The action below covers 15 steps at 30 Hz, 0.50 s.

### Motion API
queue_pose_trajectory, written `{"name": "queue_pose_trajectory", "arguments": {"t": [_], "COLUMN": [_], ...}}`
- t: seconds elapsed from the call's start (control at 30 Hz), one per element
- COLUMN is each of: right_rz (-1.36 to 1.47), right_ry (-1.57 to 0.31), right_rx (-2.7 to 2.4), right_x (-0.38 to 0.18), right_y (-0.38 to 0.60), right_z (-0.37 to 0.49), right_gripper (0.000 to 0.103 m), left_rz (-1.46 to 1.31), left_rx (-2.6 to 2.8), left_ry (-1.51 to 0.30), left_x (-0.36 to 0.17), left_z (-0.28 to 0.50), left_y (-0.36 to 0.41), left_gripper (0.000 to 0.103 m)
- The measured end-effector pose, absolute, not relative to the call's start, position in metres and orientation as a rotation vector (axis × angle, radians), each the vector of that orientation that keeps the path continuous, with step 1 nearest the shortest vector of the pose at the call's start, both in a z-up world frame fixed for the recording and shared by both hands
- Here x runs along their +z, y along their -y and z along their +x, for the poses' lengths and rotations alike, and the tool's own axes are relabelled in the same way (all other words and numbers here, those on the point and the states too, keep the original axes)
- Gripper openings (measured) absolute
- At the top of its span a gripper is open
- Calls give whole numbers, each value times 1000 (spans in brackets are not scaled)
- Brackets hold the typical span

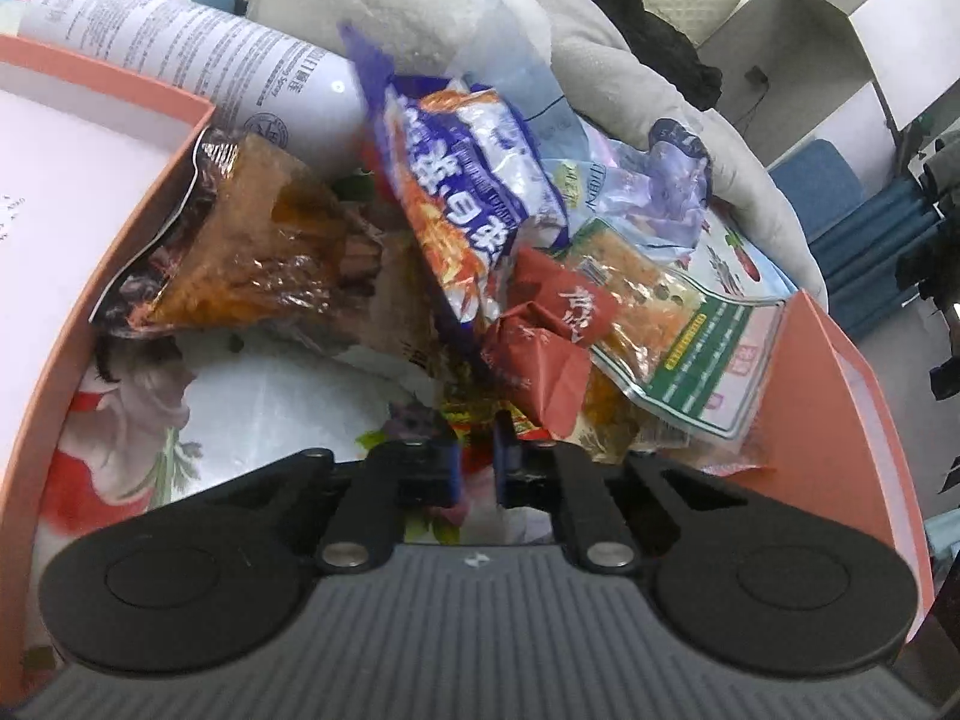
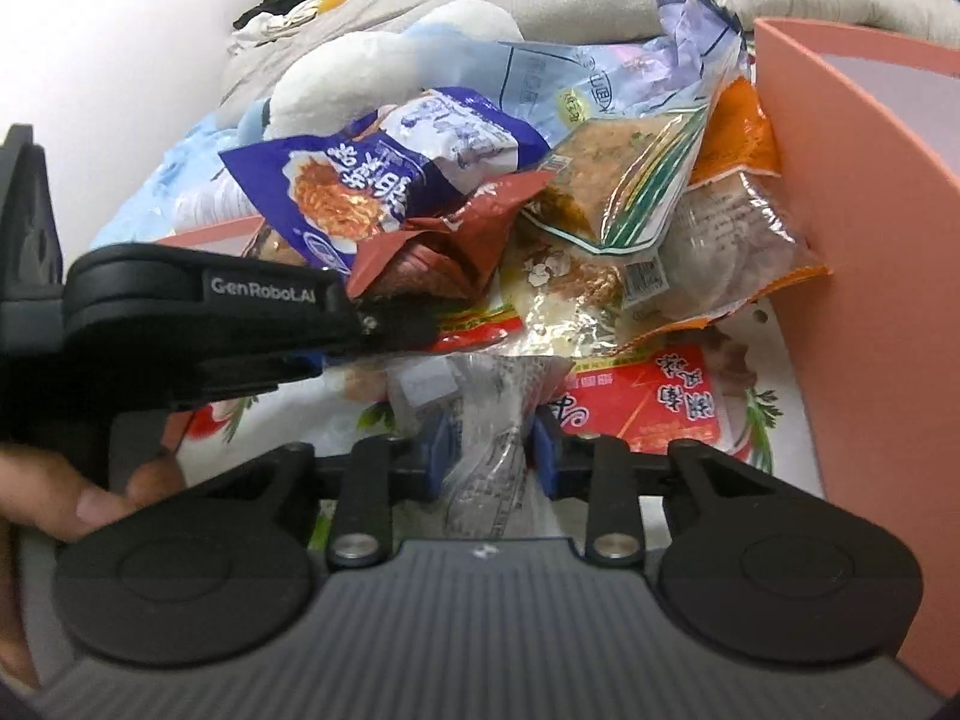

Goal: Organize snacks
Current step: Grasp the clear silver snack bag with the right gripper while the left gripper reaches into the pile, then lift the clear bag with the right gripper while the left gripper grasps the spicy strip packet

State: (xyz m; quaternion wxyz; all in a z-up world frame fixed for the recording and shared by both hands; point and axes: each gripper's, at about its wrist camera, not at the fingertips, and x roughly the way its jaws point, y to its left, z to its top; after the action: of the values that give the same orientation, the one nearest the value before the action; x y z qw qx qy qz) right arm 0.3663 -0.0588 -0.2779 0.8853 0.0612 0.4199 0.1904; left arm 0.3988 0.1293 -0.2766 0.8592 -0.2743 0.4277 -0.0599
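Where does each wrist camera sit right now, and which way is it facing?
Left wrist: on the left gripper, facing the snack pile in the pink box; only its own fingers show.
Right wrist: on the right gripper, shut on a clear packet, facing the same pile; the left gripper and a hand show.
Shared: the blue noodle packet.
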Motion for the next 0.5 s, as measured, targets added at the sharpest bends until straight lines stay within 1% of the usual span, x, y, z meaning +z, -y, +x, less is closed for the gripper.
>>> {"name": "queue_pose_trajectory", "arguments": {"t": [0.23, 0.37, 0.5], "right_rz": [112, 101, 85], "right_ry": [-896, -904, -920], "right_rx": [392, 412, 415], "right_x": [-265, -251, -243], "right_y": [69, 75, 83], "right_z": [338, 316, 291], "right_gripper": [27, 23, 22], "left_rz": [-563, -540, -533], "left_rx": [-132, -135, -122], "left_ry": [-896, -903, -919], "left_x": [-256, -241, -232], "left_z": [371, 341, 307], "left_y": [-118, -111, -105], "left_gripper": [3, 3, 3]}}
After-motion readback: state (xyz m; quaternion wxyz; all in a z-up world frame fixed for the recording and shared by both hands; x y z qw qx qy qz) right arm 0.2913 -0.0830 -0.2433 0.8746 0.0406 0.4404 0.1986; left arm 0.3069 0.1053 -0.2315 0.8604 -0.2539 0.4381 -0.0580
